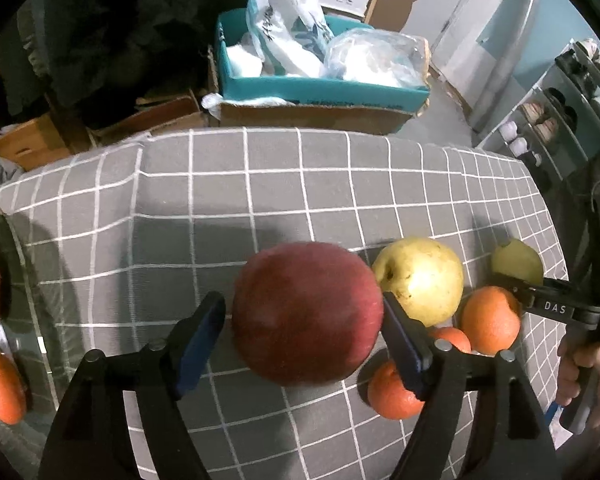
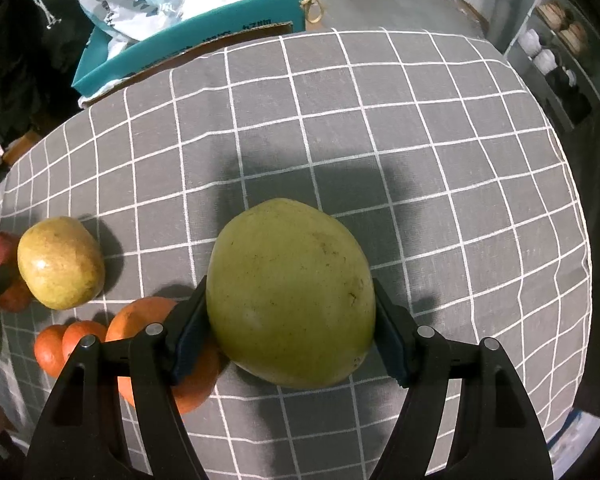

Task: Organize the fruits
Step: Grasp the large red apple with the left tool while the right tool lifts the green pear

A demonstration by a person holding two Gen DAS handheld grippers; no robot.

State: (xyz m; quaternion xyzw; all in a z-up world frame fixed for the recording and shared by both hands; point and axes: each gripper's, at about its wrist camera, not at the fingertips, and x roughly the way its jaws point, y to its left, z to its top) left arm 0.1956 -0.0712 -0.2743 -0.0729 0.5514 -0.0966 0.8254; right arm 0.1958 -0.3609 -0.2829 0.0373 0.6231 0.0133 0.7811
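Observation:
In the left wrist view my left gripper (image 1: pixel 304 320) has its jaws around a red apple (image 1: pixel 306 312); the right pad touches it, a small gap shows at the left pad. A yellow pear (image 1: pixel 420 280), a large orange (image 1: pixel 490 320) and two small tangerines (image 1: pixel 392 392) lie to its right. In the right wrist view my right gripper (image 2: pixel 290 320) is shut on a green-yellow pear (image 2: pixel 292 292), which also shows in the left wrist view (image 1: pixel 516 260). The other pear (image 2: pixel 60 262), orange (image 2: pixel 148 316) and tangerines (image 2: pixel 66 344) lie left of it.
The fruit lies on a grey checked tablecloth (image 1: pixel 260 184). At the far left a glass bowl (image 1: pixel 8 248) holds another apple and an orange. Behind the table are a teal box (image 1: pixel 320 88) of bags, cardboard boxes and a shoe rack (image 1: pixel 560 112).

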